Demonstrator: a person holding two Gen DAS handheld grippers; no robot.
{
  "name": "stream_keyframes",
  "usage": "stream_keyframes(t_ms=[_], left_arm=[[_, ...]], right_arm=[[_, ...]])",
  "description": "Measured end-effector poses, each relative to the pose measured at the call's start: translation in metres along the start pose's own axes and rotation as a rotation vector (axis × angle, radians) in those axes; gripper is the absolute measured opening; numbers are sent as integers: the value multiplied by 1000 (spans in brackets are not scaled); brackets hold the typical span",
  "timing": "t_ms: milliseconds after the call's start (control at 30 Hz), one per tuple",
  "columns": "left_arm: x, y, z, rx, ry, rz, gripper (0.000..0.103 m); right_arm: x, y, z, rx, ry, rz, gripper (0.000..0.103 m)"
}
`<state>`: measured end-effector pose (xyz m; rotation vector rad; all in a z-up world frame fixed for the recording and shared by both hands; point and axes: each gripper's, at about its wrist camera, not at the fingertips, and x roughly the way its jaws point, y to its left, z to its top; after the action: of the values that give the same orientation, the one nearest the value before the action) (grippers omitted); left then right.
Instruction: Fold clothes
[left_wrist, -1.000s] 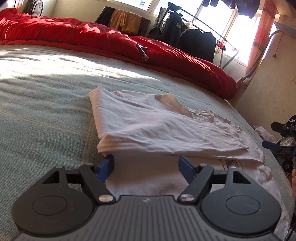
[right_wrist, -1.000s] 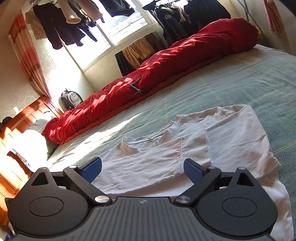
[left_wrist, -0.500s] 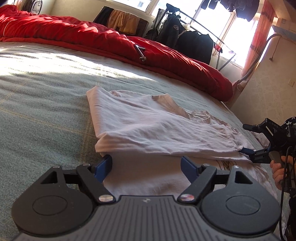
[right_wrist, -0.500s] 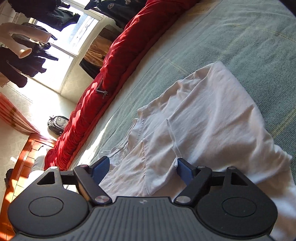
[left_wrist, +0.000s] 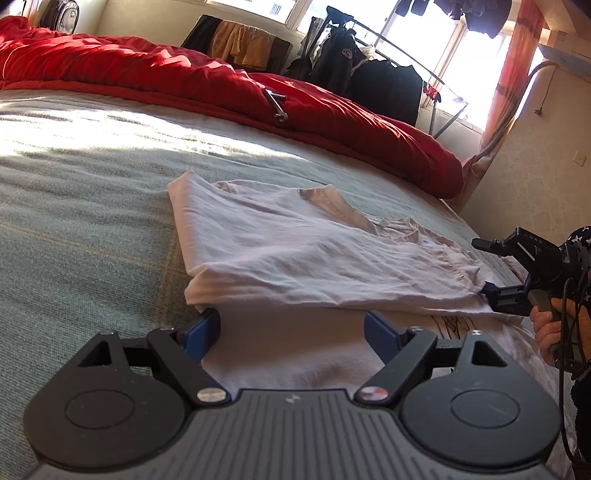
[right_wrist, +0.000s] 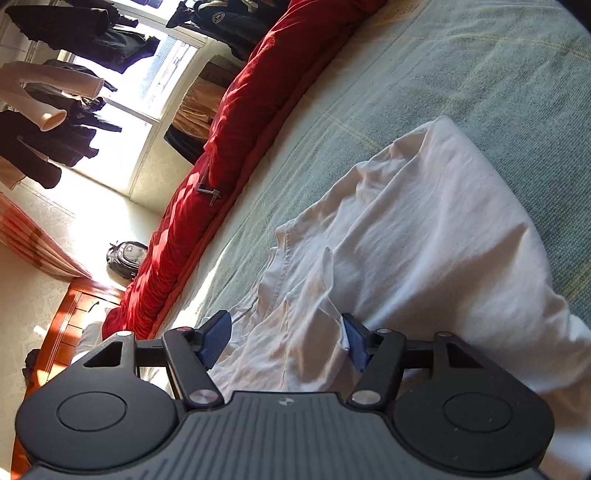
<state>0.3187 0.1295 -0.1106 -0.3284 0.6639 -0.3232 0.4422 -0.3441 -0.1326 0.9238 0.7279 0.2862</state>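
Pale T-shirt lies partly folded on the grey-green bedspread, upper layer doubled over a lower one, fold edge facing the left gripper. Wide bare bedspread to the shirt's left and beyond it up to the red duvet bunched along the far side; bed edge and wall close on the right. Dark clothes on a rack by the window. Left gripper sits low at the near fold, jaws spread wide and opening, lower shirt layer between them, left pad just beside the folded corner, no pinch. Right gripper, held by a hand, is at the shirt's right-hand edge, jaws closing around a raised ridge of cloth; right pad touches fabric, left pad apart from it, not clamped yet.
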Motion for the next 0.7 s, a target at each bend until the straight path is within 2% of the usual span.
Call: stream_keyframes(t_ms=[33,67,100,133,167,500,633,700], left_arm=[[0,1,0,-5,0,-4,85],[0,2,0,-10,-1,-6,85],[0,2,0,-11,-1,-7,85],[0,2,0,-11,-1,-6,85],[0,1,-1,-9,-1,-5,85],[-1,2,1,-14,3,-11,85],[-4,0,5,-17,36,-19,85],[-8,-2,8,-32,64,-46,85]], right_arm=[[-2,4,-1,-31,-3,-14,63],[-4,8,-4,-65,-4,-28,49],[-5,10,-5,-84,4,-34,40],[-6,10,-7,-93,11,-43,21],[-7,11,-8,-103,18,-52,8],[-48,45,-7,-244,-66,-92,6],[-44,39,-8,-289,-40,-182,6],[-37,33,-12,-296,-17,-234,6]])
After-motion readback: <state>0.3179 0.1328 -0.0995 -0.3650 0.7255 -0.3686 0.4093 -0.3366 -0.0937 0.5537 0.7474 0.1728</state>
